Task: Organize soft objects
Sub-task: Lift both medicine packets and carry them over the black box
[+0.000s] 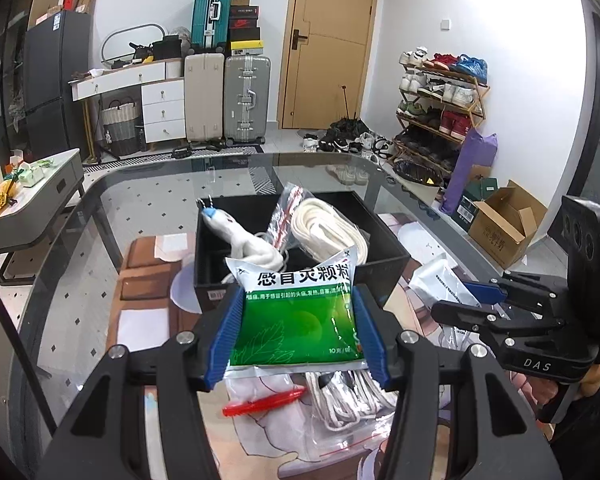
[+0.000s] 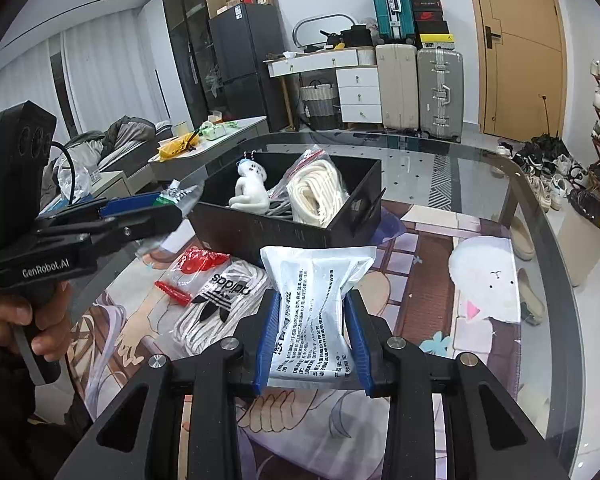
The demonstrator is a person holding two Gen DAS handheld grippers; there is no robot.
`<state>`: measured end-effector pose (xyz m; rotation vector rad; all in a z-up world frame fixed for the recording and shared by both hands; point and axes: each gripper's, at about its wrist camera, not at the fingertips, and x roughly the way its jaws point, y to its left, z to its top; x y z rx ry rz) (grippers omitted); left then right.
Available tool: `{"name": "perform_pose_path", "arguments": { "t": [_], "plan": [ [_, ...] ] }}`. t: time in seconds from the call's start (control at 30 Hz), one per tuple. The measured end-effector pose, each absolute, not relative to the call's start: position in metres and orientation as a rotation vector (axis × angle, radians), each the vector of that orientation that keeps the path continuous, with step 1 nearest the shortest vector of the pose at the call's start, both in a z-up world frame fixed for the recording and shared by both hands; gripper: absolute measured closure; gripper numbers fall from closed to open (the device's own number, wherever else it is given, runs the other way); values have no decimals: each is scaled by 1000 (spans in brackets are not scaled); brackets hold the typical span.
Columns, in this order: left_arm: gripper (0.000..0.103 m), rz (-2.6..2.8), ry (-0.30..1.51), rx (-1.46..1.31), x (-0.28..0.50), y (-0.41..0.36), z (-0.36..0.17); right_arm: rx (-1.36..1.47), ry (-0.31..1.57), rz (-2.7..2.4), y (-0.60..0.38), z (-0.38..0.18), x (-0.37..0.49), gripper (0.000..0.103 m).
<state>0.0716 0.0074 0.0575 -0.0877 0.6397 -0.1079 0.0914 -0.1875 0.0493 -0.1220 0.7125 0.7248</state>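
Glass table (image 1: 80, 248) | black box (image 1: 384, 276): plush toy (image 1: 244, 240), bagged rope (image 1: 324, 228) | left hand-held gripper (image 1: 298, 334) clamps green sachet (image 1: 300, 320) | right hand-held gripper (image 2: 312, 340) clamps white sachet (image 2: 312, 300)

Bright, sharp, fisheye-warped, dark corners

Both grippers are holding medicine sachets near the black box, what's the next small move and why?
Probably carry the left gripper forward and release its green sachet into the black box, which sits open just ahead with the plush toy and white rope already inside.

Green-and-white sachet (image 1: 298, 312); white sachet with black print (image 2: 314, 312); black box (image 2: 284, 224) holding cream rope (image 2: 314, 194); blue fingertips (image 1: 224, 336).
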Motion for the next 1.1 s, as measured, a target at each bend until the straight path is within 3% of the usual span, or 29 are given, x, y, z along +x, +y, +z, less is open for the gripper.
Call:
{"name": "perform_pose_path", "arguments": {
  "t": [1.1],
  "plan": [
    [49, -72, 573, -119, 98, 35, 77, -137, 618, 700, -161, 89, 100, 70]
  ]
}}
